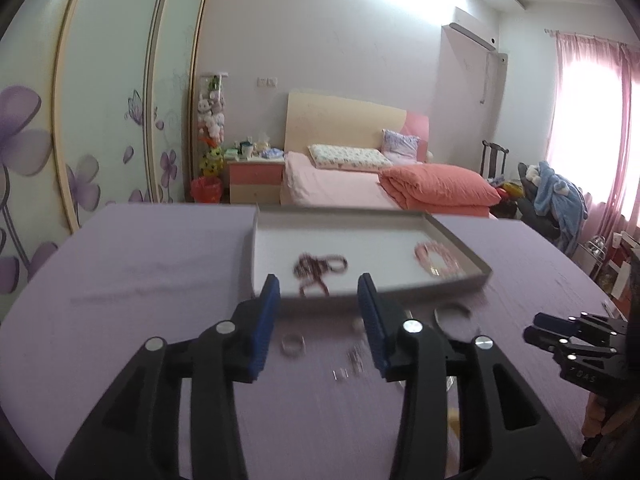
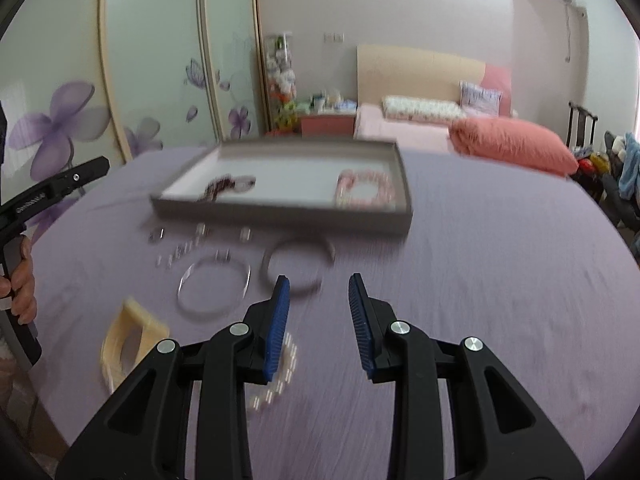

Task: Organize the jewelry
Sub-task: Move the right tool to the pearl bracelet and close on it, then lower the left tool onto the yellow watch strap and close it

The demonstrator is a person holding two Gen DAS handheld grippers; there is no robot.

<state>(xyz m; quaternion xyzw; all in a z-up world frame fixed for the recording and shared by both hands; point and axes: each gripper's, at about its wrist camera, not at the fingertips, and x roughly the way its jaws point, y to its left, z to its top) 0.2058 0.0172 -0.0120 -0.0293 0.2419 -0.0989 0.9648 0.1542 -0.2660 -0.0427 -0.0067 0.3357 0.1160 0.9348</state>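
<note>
A grey shallow tray (image 1: 460,236) (image 2: 280,214) lies on the purple tablecloth. In it are a dark red bead string (image 1: 318,268) (image 2: 226,186) and a pink bead bracelet (image 1: 438,260) (image 2: 364,188). In front of the tray lie loose pieces: a small ring (image 1: 292,345) (image 2: 157,235), small earrings (image 1: 354,358) (image 2: 180,254), two silver bangles (image 2: 214,288) (image 2: 296,264) and a pearl bracelet (image 2: 280,376). My left gripper (image 1: 320,292) is open and empty above the ring. My right gripper (image 2: 318,288) is open and empty beside the bangles.
A cream plastic holder (image 2: 128,340) lies at the table's left front in the right wrist view. The right gripper's body (image 1: 576,336) shows at the right in the left wrist view. A bed (image 1: 360,188) and wardrobe (image 1: 100,120) stand behind the table.
</note>
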